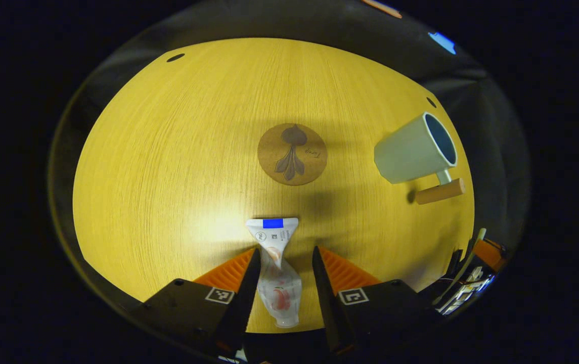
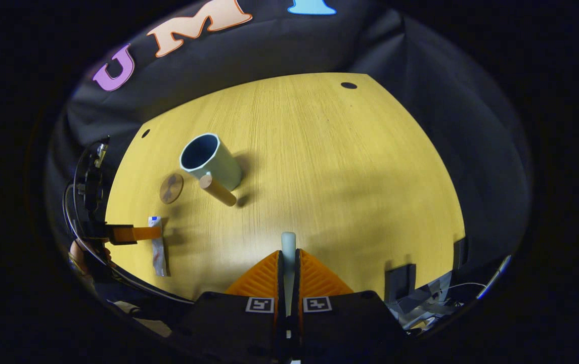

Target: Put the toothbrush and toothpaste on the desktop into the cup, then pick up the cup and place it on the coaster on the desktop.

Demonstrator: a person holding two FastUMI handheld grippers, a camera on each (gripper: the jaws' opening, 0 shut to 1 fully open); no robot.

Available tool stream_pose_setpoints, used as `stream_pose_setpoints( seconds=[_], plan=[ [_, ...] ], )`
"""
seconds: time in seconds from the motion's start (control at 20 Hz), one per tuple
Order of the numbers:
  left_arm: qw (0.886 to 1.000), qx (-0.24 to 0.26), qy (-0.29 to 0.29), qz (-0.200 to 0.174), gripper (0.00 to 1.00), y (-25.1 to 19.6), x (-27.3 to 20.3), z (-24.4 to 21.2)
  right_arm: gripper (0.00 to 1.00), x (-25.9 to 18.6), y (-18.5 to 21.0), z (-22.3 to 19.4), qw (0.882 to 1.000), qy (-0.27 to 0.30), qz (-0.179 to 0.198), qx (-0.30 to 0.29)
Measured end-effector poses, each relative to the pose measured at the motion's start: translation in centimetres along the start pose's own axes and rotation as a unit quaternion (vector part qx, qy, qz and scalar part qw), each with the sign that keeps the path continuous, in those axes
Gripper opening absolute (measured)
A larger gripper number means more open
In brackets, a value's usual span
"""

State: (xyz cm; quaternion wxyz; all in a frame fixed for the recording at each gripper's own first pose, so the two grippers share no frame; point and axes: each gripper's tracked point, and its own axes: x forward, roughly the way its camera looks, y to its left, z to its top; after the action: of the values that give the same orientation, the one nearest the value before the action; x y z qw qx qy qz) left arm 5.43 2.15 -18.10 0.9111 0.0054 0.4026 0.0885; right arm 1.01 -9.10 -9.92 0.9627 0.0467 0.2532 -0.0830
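1. Left gripper (image 1: 283, 263): fingers spread, straddling the toothpaste (image 1: 276, 273) without pressing on it. The tube lies flat on the desk (image 1: 168, 151), its long axis running along the fingers, crimped end pointing away.
2. Right gripper (image 2: 288, 268): fingers clenched on the toothbrush (image 2: 288, 245), whose pale end juts forward past the tips.
3. Cup (image 2: 211, 162): upright, empty, mouth open, wooden handle facing the right gripper; it stands ahead and to the left of that gripper.
4. Coaster (image 1: 293, 154): bare, straight ahead of the left gripper, beyond the tube.
5. Judgement: closing the left fingers would pinch the tube across its width.
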Motion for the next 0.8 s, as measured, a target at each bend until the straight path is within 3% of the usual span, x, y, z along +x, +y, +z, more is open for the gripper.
stream_pose_setpoints(
  seconds=[0.15,0.3,0.45,0.6,0.8],
  plan=[
    [1.0,-0.001,0.01,0.016,0.46,0.6,0.6,-0.2,0.07,-0.2,-0.4,1.1,1.0,-0.006,0.005,0.013],
    [0.999,-0.011,0.018,0.034,0.21,1.7,1.0,-0.2,0.06,-0.3,-0.7,2.5,0.999,-0.02,0.016,0.027],
    [0.999,-0.007,0.013,0.031,0.18,1.4,1.1,-0.1,0.07,-0.5,-1.2,3.7,0.999,-0.03,0.018,0.026],
    [0.999,-0.024,-0.02,0.019,0.08,1.0,0.7,0.7,0.06,-0.8,-0.8,5.8,0.997,-0.055,0.036,0.039],
    [0.994,-0.078,-0.062,-0.047,0.01,-0.6,-0.4,1.6,0.06,-1.4,0.4,9.7,0.99,-0.109,0.069,0.065]
  ],
)
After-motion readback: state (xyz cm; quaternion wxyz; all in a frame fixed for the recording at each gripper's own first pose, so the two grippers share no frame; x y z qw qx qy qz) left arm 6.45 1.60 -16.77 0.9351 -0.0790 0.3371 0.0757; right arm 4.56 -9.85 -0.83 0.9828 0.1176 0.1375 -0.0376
